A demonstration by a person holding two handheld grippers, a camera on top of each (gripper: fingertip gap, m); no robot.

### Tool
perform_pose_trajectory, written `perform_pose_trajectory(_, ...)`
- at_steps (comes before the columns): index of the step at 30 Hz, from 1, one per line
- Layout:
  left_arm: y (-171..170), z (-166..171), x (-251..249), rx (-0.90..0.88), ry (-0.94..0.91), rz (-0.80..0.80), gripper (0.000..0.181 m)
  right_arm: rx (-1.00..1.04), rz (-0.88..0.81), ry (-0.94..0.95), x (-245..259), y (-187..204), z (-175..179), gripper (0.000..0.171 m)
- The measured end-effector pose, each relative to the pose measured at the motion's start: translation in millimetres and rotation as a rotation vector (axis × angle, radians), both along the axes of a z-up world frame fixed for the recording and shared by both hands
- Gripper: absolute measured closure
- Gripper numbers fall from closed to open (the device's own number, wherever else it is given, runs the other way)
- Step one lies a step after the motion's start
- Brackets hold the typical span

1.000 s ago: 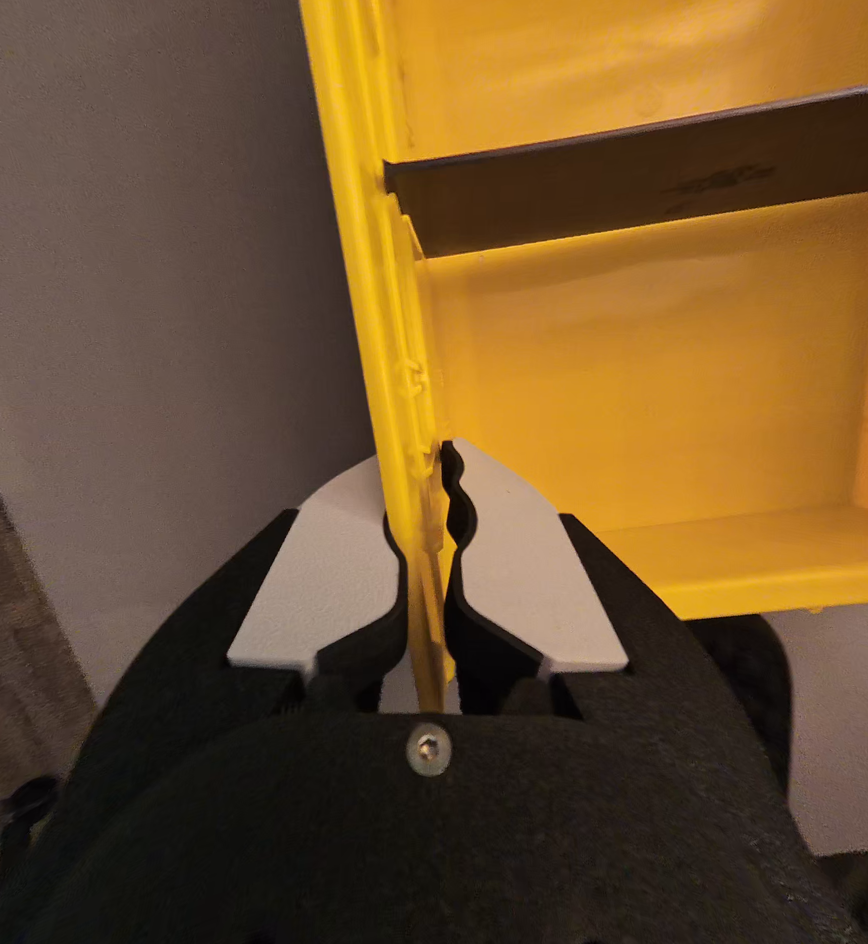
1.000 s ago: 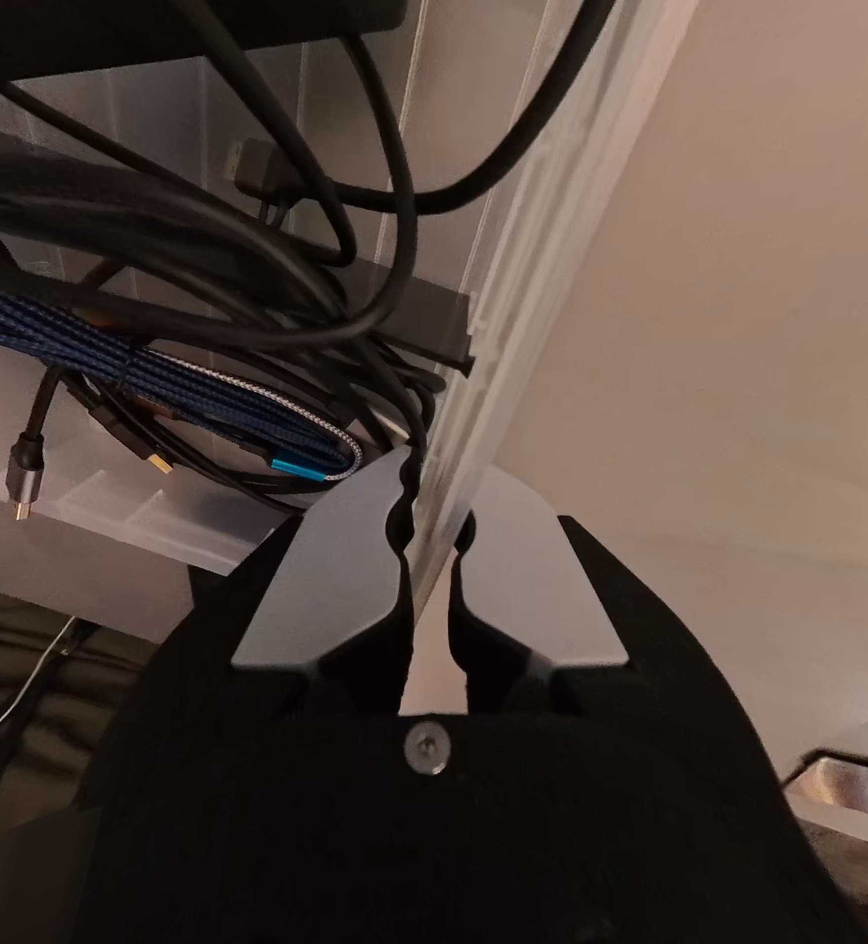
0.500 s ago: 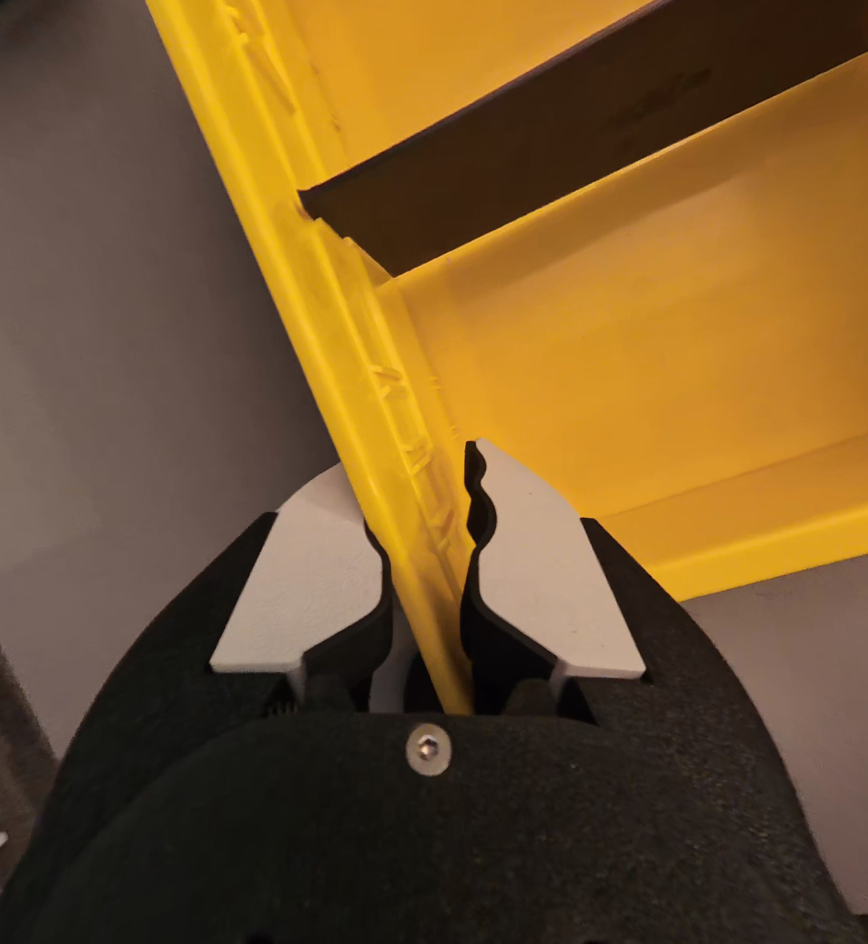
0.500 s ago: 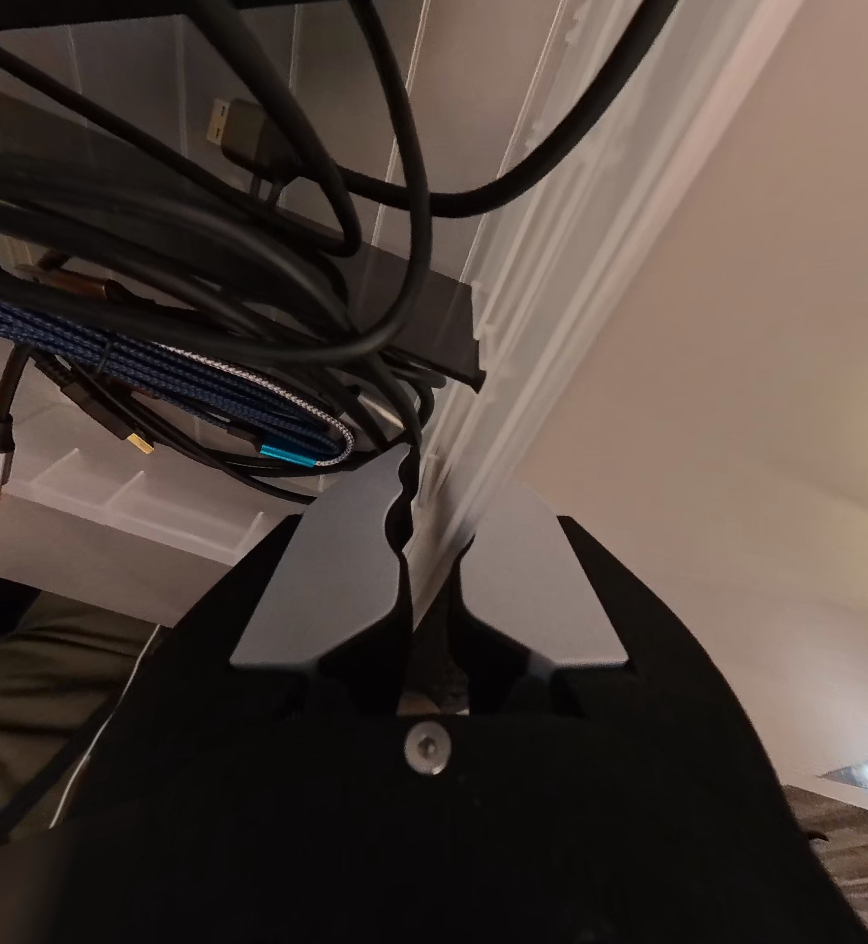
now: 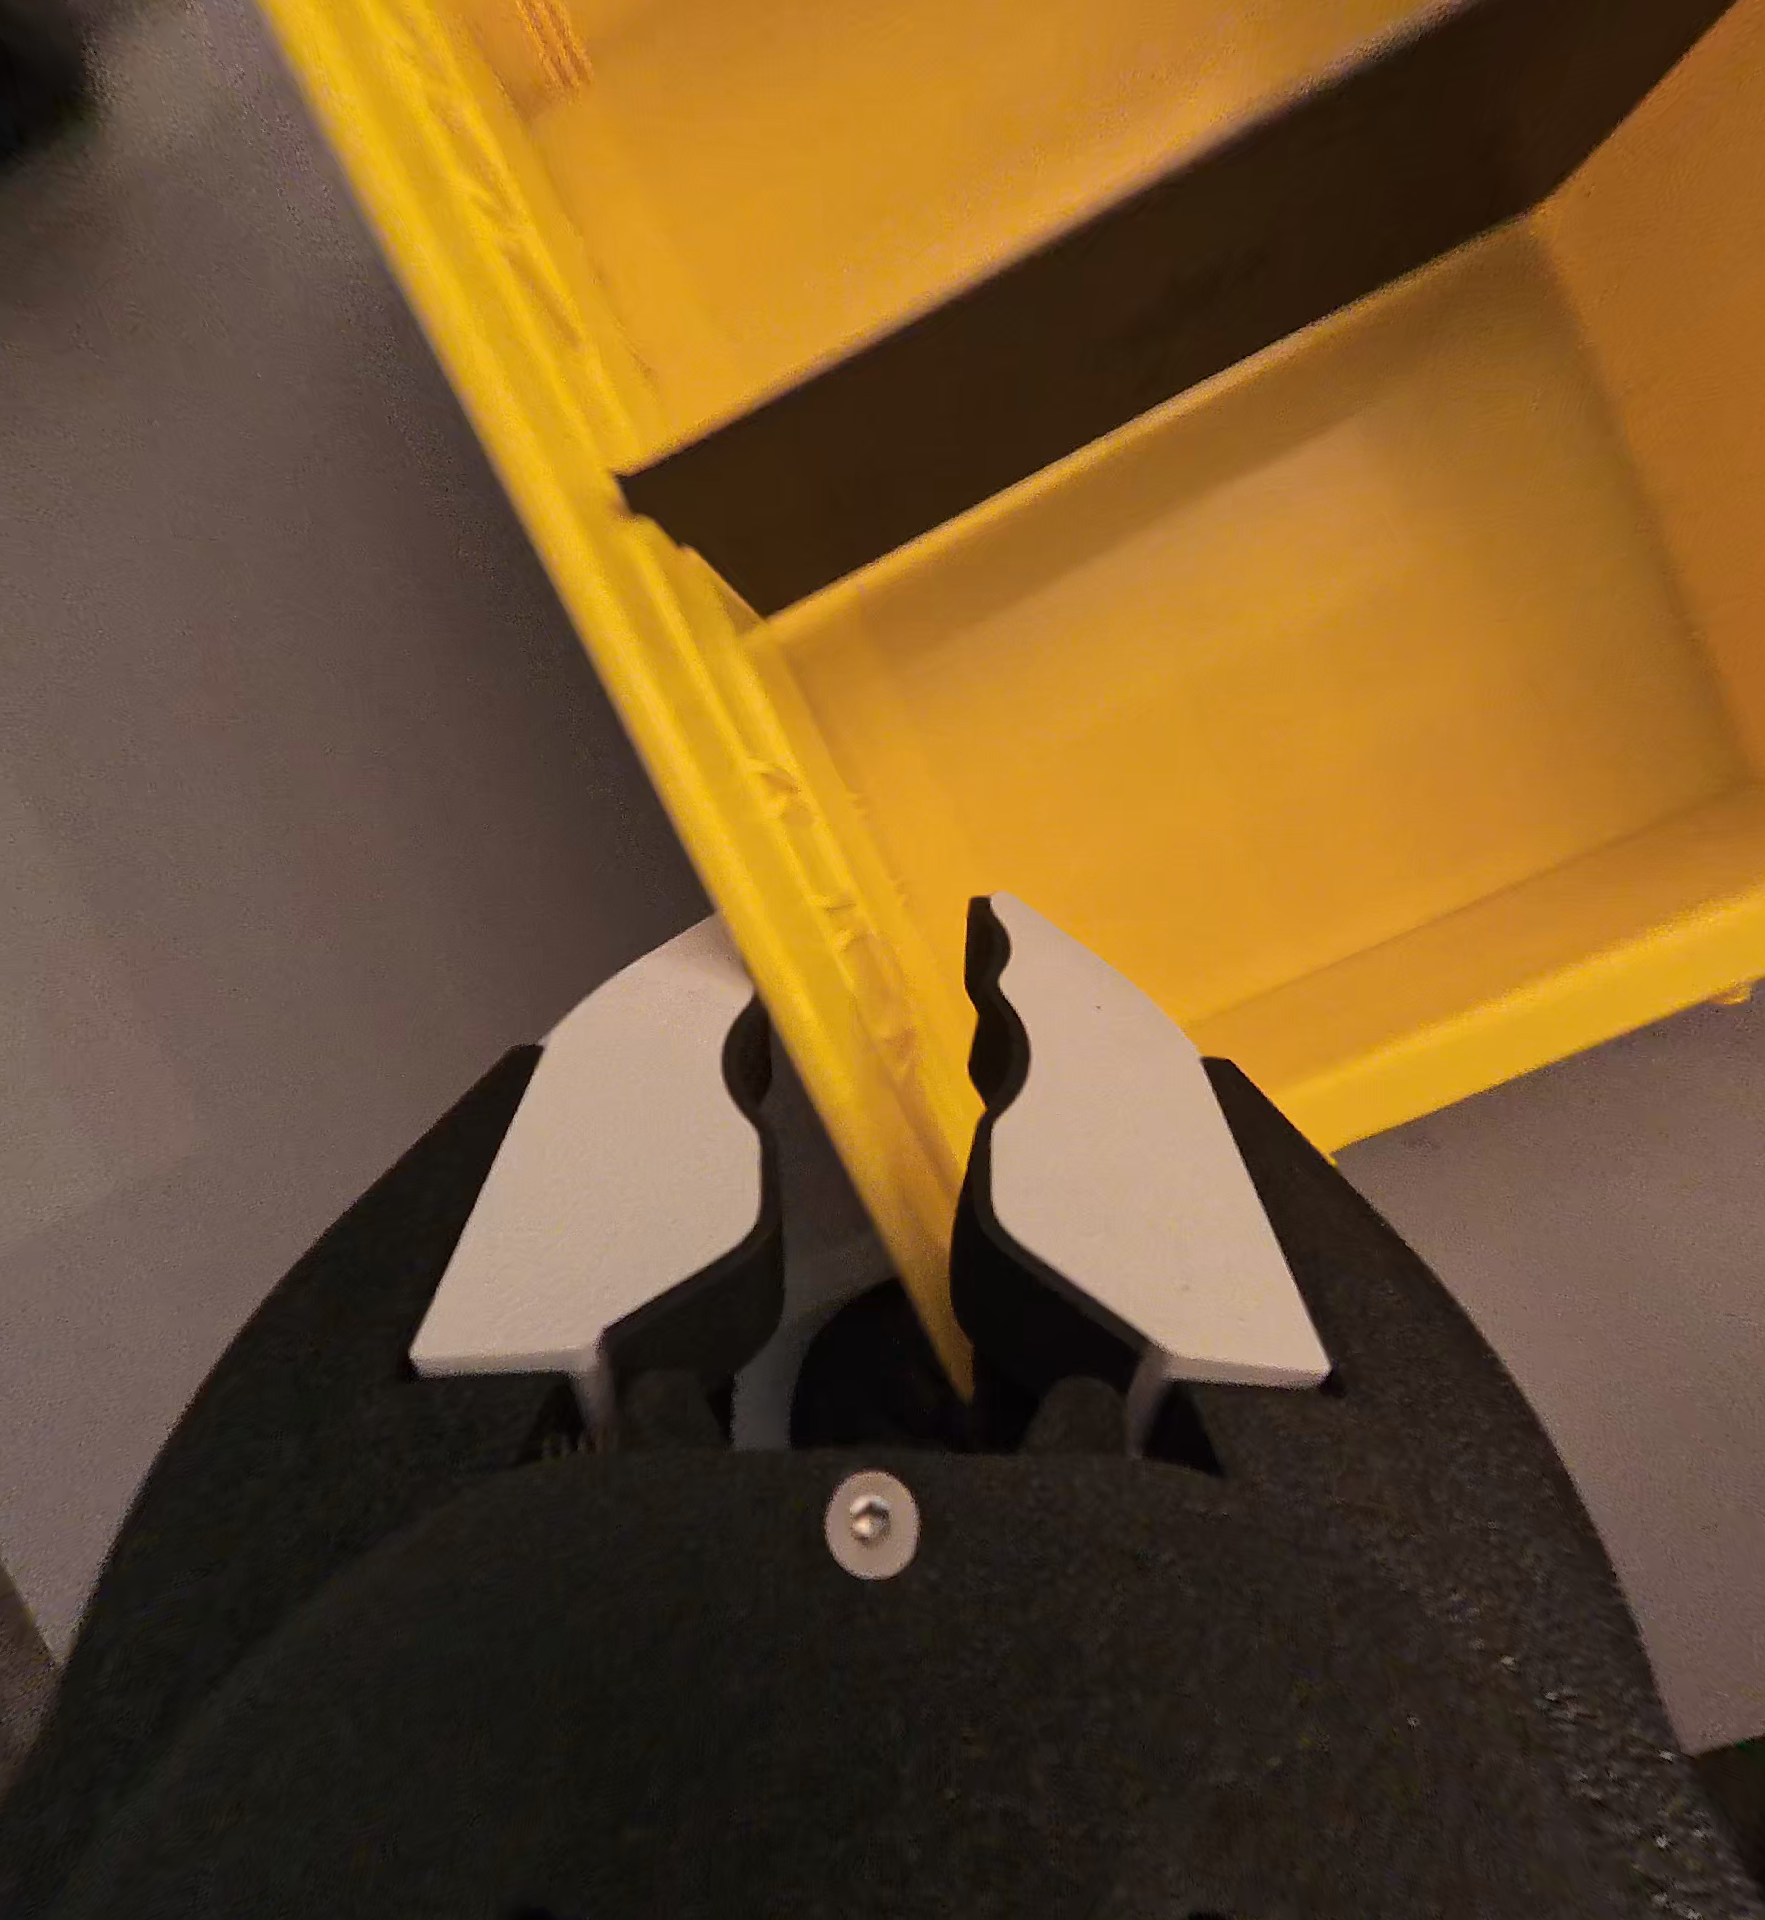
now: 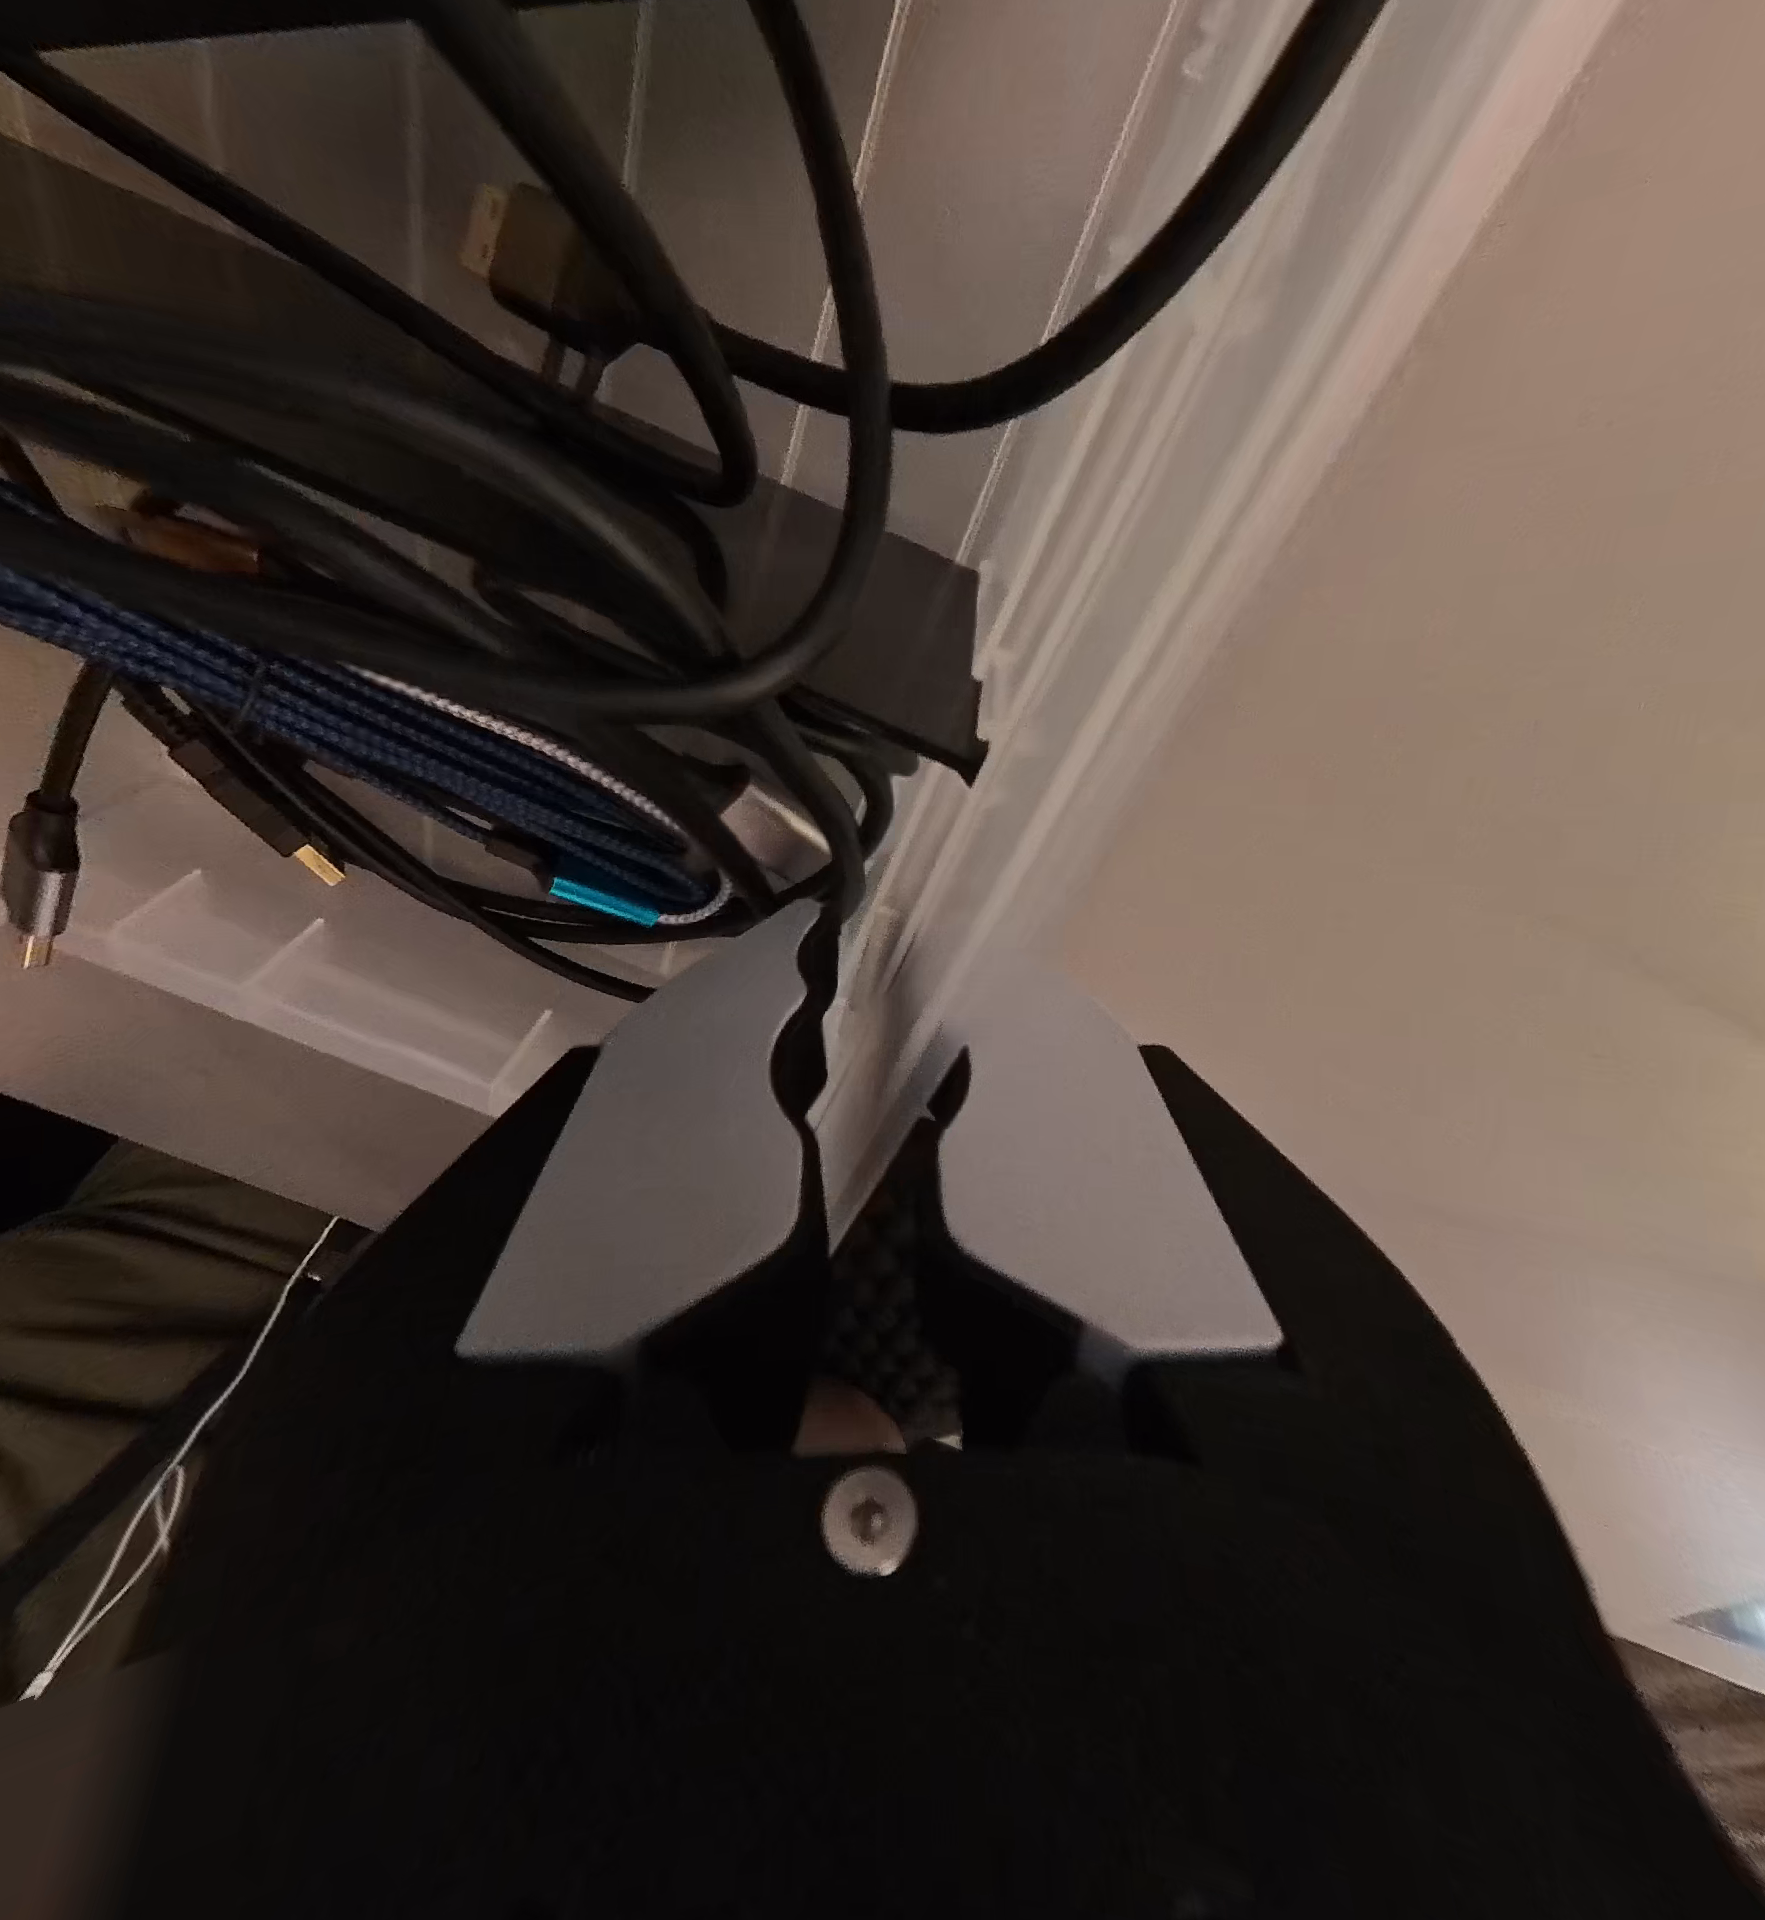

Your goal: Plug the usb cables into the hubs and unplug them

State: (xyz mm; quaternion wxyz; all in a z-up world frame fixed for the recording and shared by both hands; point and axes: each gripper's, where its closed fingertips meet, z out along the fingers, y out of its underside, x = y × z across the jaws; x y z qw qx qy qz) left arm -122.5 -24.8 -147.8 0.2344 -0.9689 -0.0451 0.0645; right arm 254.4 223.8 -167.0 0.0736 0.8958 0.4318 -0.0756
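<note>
Straddling the side wall of a yellow bin (image 5: 1221, 727), the left gripper (image 5: 862, 1049) has its fingers parted, with the rim touching the right finger only; a black divider (image 5: 1117, 353) crosses the bin toward 1 o'clock. Right gripper (image 6: 883, 1039): fingers pinched on the rim of a clear bin (image 6: 1044, 727). Contents at 10 to 12 o'clock of it: tangled black usb cables (image 6: 545, 499), a blue braided cable (image 6: 358, 727), and a dark hub (image 6: 888, 644) against the bin wall.
</note>
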Motion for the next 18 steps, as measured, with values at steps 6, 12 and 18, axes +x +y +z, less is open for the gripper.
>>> perform_pose_trajectory(6, -7.1, 115.9, -6.1, 0.356, 0.055, 0.011, 0.132, 0.03, -0.032, 0.13, 6.8, 4.2, 31.8, 0.151)
perform_pose_trajectory(12, -13.0, 235.9, -5.9, 0.569, 0.26, -0.003, 0.129, 0.275, -0.085, 0.341, 8.0, 8.7, 102.8, 0.154)
perform_pose_trajectory(18, -8.2, 260.7, 0.3, 0.728, 0.374, -0.03, 0.131, 0.581, 0.085, 0.879, -49.1, -37.7, 213.9, 0.153)
